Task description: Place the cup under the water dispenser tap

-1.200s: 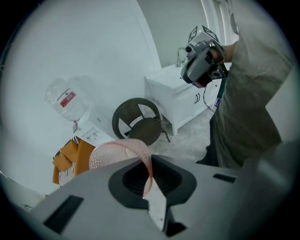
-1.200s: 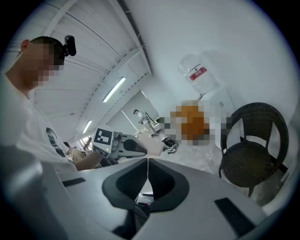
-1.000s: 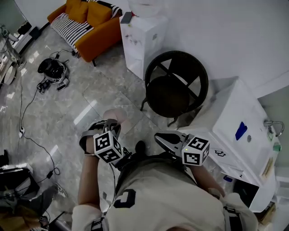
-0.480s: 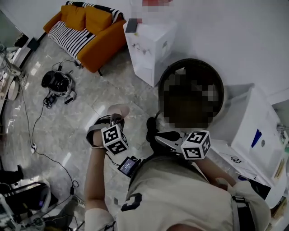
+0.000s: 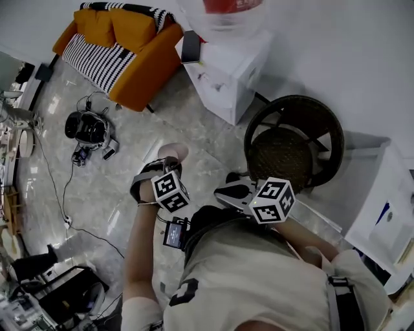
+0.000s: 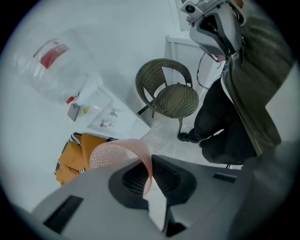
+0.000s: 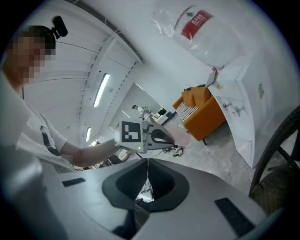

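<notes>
A translucent pink cup [image 5: 172, 152] hangs over the marble floor, pinched by its rim in my left gripper [image 5: 168, 165], which points steeply down. In the left gripper view the pads clamp the cup [image 6: 117, 151] wall at my left gripper [image 6: 148, 174]. The white water dispenser [image 5: 226, 61] with its clear bottle [image 5: 223, 13] stands ahead by the wall, apart from the cup. My right gripper [image 5: 228, 192] is shut and holds nothing; its pads meet in the right gripper view [image 7: 148, 174], where the dispenser [image 7: 243, 108] shows at right. The tap is hidden.
A round dark wicker chair [image 5: 294, 145] stands right of the dispenser, close to my right gripper. An orange sofa [image 5: 123, 39] with a striped throw is at the far left. A black device with cables [image 5: 90, 129] lies on the floor. A white cabinet [image 5: 388, 213] is at the right edge.
Both grippers have travelled across the floor towards the dispenser, which now sits nearer and more central. The cup stays clamped in the left gripper; the right stays shut.
</notes>
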`<state>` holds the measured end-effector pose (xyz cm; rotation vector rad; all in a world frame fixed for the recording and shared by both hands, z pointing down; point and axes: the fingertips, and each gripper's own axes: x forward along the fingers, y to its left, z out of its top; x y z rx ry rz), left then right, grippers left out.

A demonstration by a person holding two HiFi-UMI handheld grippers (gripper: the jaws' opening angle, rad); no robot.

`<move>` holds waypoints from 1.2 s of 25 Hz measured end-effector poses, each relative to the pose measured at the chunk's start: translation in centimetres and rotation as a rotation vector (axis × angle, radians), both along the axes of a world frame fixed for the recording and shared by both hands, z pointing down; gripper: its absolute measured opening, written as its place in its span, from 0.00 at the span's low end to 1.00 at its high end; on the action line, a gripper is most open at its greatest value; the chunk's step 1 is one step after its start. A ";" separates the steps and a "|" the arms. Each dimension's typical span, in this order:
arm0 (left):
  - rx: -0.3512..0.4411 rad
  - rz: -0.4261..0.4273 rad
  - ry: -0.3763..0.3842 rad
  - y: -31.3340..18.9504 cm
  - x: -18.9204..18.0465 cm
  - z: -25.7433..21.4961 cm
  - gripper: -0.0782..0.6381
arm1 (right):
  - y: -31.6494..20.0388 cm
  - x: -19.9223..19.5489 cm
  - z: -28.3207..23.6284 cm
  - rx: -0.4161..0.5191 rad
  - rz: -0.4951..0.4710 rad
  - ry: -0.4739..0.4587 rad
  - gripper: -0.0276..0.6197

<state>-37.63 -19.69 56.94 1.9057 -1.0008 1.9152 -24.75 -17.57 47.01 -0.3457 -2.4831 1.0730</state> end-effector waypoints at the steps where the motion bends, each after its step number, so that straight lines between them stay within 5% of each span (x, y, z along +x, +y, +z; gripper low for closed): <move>1: -0.012 0.012 0.008 -1.0 -0.4 0.3 0.20 | -0.9 -0.6 -0.4 0.004 0.007 -0.011 0.09; 11: -0.060 0.221 0.030 -11.0 -2.6 5.2 0.20 | -8.8 -2.5 1.2 0.043 0.208 0.077 0.09; 18: -0.120 0.393 0.026 -16.9 -7.5 12.5 0.20 | -12.0 -9.0 3.6 0.018 0.332 0.187 0.09; 30: -0.116 0.666 -0.103 -25.8 -9.0 26.4 0.20 | -12.2 -14.5 10.8 -0.105 0.418 0.343 0.09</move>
